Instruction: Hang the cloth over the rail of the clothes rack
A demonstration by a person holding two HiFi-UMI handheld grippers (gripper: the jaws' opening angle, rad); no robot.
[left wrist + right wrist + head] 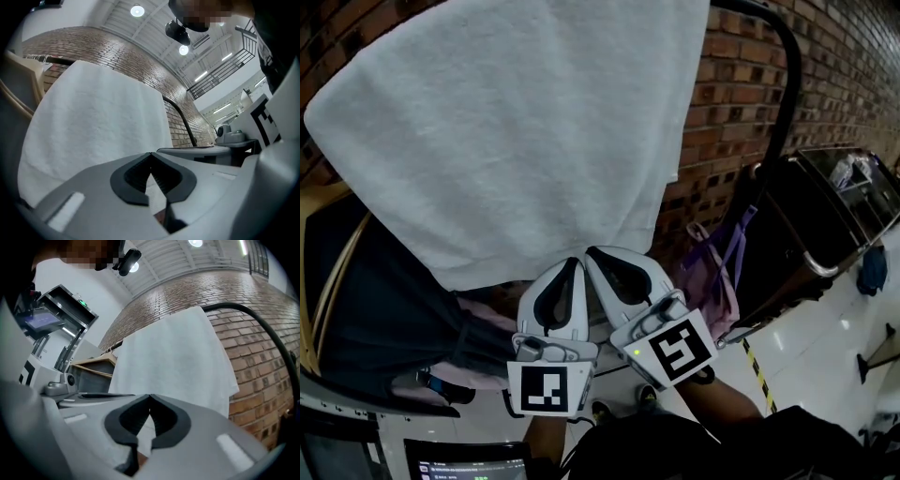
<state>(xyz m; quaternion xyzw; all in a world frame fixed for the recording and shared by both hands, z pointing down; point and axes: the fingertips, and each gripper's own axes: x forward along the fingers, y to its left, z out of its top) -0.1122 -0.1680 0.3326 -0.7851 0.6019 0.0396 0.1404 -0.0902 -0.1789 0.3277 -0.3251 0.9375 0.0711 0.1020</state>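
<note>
We see the white cloth [525, 131] draped over the black rail [783, 84] of the clothes rack, hanging flat in front of the brick wall [741, 122]. In the head view its lower hem sits at twelve o'clock from our two grippers. The left gripper [572, 267] and the right gripper [595, 255] lie side by side, touching or nearly so, with the right one at three o'clock of the left. Their tips point up toward the hem, and we cannot tell whether they touch it. In each gripper view the jaws meet tip to tip with nothing between them. At nine o'clock from the grippers hang dark garments [375, 319], and at three o'clock a purple bag [712, 272].
</note>
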